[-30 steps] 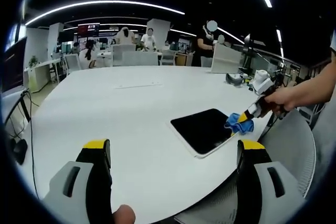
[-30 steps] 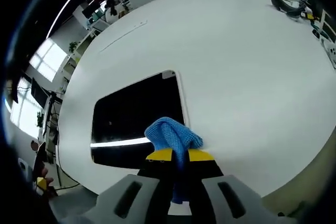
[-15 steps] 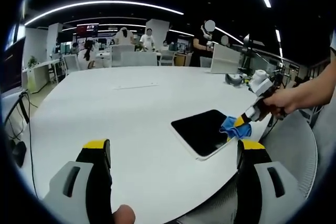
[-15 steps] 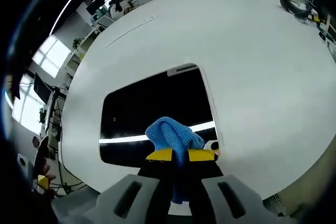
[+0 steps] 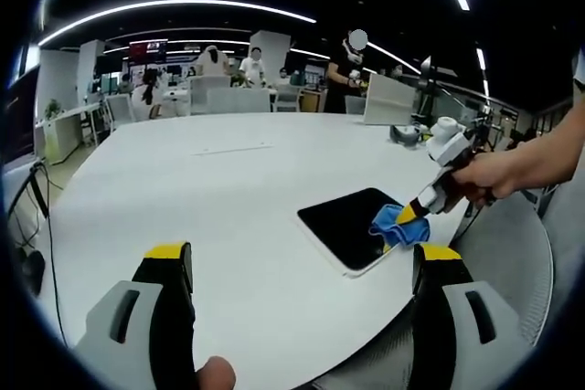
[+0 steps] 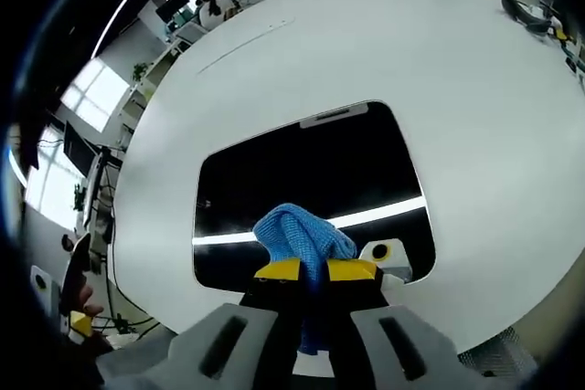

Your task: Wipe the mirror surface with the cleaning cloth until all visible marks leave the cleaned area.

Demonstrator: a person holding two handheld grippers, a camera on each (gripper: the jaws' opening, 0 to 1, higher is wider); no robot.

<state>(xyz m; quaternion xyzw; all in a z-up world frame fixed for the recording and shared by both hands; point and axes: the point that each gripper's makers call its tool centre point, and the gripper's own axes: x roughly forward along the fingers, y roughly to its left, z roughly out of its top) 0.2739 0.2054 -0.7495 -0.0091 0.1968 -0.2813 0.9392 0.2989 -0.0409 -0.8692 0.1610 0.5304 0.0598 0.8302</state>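
A dark rectangular mirror [image 5: 352, 226] [image 6: 306, 189] with a white rim lies flat on the white table near its right edge. A blue cleaning cloth [image 5: 395, 226] [image 6: 302, 235] is bunched on the mirror's near right part. My right gripper [image 6: 313, 271] is shut on the cloth and presses it onto the glass; in the left gripper view it [image 5: 413, 215] comes in from the right in a person's hand. My left gripper [image 5: 302, 262] hovers open above the table's near edge, left of the mirror, with nothing between its jaws.
The large white round table [image 5: 201, 180] stretches away. A headset-like object [image 6: 516, 8] and small items [image 5: 409, 134] lie at its far right. A mesh chair [image 5: 507, 262] stands beside the table. People and desks [image 5: 238, 79] fill the background.
The right gripper has slid the cloth from the mirror's right edge further onto the glass. The left gripper has stayed in place.
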